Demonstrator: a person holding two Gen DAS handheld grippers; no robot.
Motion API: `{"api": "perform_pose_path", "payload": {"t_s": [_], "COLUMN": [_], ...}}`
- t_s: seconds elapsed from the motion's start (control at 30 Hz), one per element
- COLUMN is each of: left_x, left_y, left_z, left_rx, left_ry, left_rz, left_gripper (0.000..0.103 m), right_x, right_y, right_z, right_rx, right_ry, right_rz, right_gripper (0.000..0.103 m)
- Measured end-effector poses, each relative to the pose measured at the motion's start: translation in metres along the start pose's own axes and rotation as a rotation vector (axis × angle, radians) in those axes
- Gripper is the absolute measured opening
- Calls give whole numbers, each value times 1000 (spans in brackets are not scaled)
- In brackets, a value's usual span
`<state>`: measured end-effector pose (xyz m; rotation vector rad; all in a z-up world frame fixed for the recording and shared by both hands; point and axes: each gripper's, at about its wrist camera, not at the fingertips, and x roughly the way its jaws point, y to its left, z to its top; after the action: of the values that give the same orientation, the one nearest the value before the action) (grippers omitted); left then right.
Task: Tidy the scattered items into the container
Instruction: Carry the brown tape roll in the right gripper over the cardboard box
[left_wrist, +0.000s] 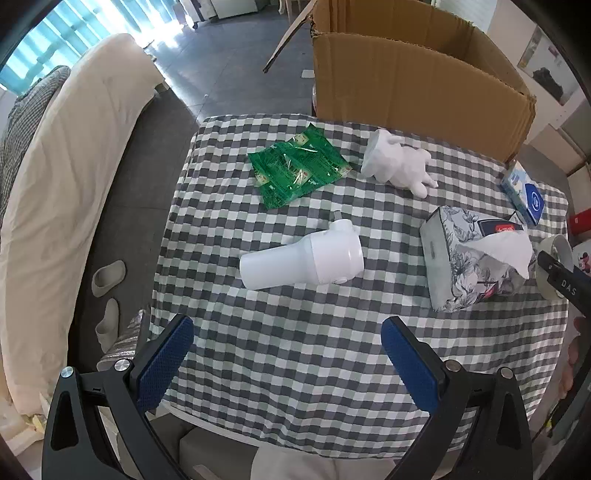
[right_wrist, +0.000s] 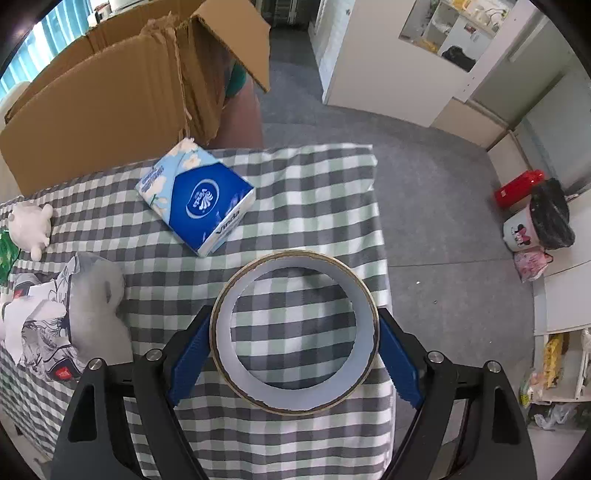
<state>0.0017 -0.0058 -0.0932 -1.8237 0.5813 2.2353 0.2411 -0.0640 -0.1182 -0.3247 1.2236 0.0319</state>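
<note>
On the checked tablecloth (left_wrist: 295, 332) lie a green packet (left_wrist: 295, 170), a white plaster figure (left_wrist: 400, 164), a white bottle (left_wrist: 303, 260) on its side, a floral tissue box (left_wrist: 469, 258) and a blue tissue pack (right_wrist: 197, 201). The open cardboard box (left_wrist: 413, 77) stands behind the table. My left gripper (left_wrist: 288, 354) is open and empty, near the table's front edge, short of the bottle. My right gripper (right_wrist: 293, 339) is shut on a roll of tape (right_wrist: 295, 391), held just above the cloth near the table's right edge.
A beige sofa (left_wrist: 62, 184) runs along the left of the table. Slippers (left_wrist: 109, 277) lie on the floor beside it. To the right, the grey floor holds a bin with a black bag (right_wrist: 550, 218), a red object (right_wrist: 517, 186) and white cabinets (right_wrist: 388, 62).
</note>
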Motion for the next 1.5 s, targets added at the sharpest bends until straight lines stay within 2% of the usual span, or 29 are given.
{"api": "perform_pose_path", "payload": {"t_s": [0.17,0.37,0.67,0.83,0.97,1.27,1.5], "left_x": [-2,-17,-56,-70,-68,-57,-49], "left_y": [3,10,35,44,43,37,36], "left_z": [3,11,46,67,80,88,90], "left_rx": [34,64,141,184,201,153,150], "left_ry": [-12,-31,-126,-199,-203,-178,-161], "left_rz": [-19,-58,-126,-134,-147,-105,-105], "left_gripper": [103,103,103,103,103,103,103], "right_x": [-18,-68,-155,-177,-172,-147,-105], "right_y": [-7,-1,33,53,66,74,95], "right_z": [1,15,61,79,92,153,191], "right_rx": [33,48,50,49,36,-3,-7], "right_ry": [-20,-64,-182,-242,-248,-259,-240], "right_rz": [-16,9,97,139,168,250,237], "right_gripper": [84,84,84,84,84,84,84]}}
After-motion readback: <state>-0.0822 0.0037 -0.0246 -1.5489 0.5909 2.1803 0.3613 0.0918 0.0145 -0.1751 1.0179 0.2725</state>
